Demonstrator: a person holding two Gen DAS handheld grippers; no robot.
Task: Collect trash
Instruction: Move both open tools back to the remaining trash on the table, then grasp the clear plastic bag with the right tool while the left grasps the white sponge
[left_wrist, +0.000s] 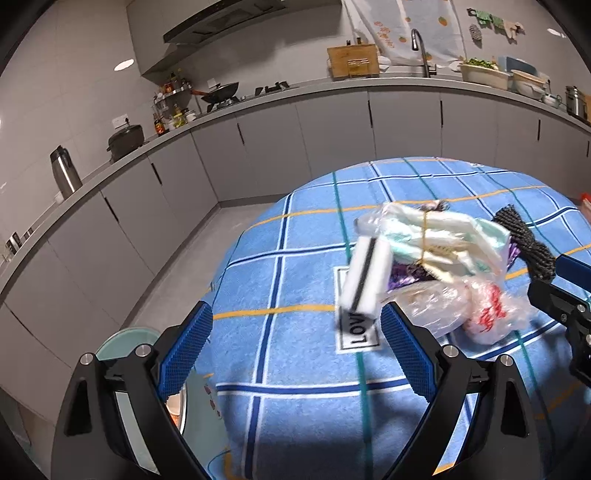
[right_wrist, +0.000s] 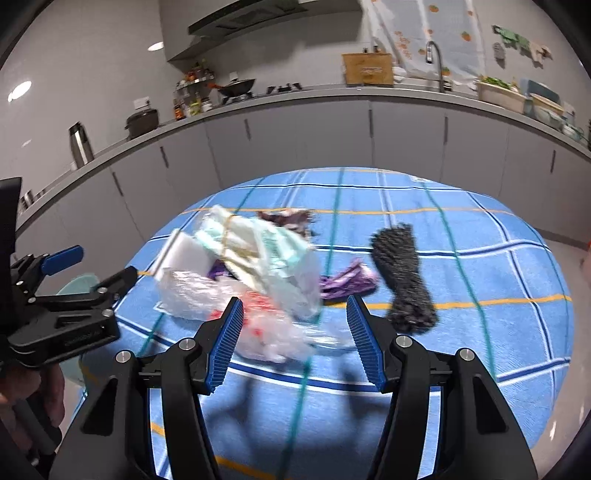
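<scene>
Mostly soft, light stuff: a heap of crinkly plastic bags (right_wrist: 258, 295) lies on the blue checked table (right_wrist: 480, 295), with a stiff white box (left_wrist: 365, 284) at its left edge and a knobbly black bundle (right_wrist: 402, 277) just right. Both the left claw (left_wrist: 295, 354) and right claw (right_wrist: 295, 343) are released, empty. Film likely slips; pinch a gathered fold.

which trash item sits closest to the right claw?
The clear bag with red print. It lies right at the open right claw, partly between its fingers. The black rope bundle and purple wrapper lie farther out.
</scene>
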